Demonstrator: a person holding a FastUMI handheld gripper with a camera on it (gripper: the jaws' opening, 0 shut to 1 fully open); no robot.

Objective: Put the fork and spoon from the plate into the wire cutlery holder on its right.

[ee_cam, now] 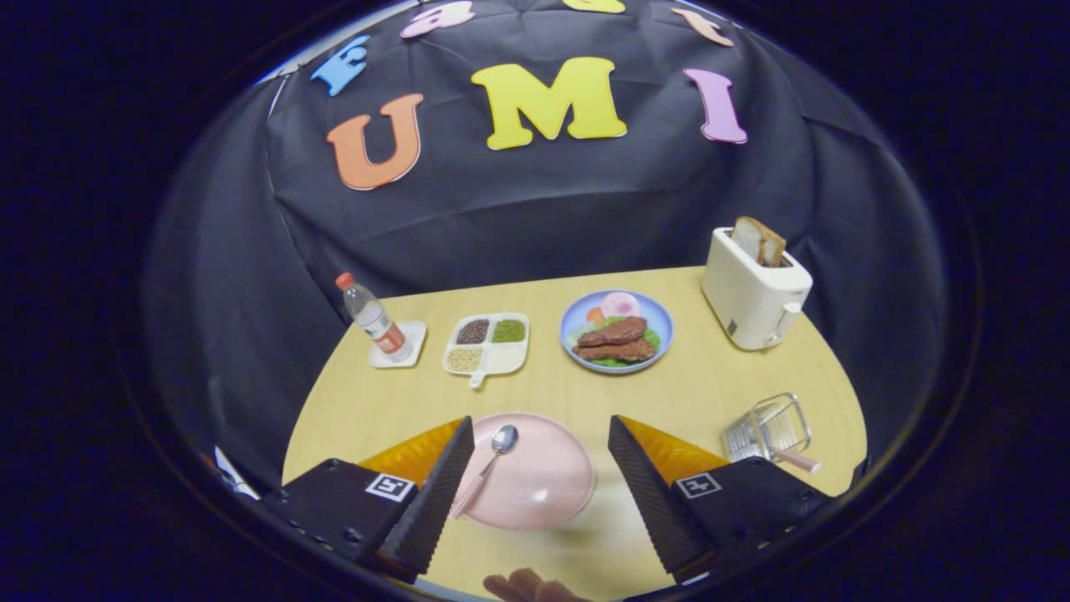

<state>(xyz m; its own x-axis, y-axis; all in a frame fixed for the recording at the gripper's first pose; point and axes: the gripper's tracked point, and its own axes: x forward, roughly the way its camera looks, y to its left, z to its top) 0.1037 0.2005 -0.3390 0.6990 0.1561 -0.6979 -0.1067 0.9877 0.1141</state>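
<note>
Your gripper [535,468] hangs over the near edge of the wooden table [710,385] w/ fingers spread wide apart, holding nothing. Between them sits the pink plate [543,477], and on its left part lies the spoon [487,468], bowl pointing far, pink handle running near-left until it meets your left finger [435,493]; can't tell if they touch. The wire cutlery holder [769,428] lies tipped on its side to the right of the plate, just beyond your right finger [648,493], w/ a pink handle [796,460] poking out of its near-right end; looks like the fork, but the head is too small to confirm. Further back, l to r: water bottle [372,318] on a white coaster [399,347], divided tray of grains [487,343], blue plate of meat & veg [616,332], white toaster [752,293] w/ bread in the slot. Fingertips of a hand [527,587] show at the near edge.
</note>
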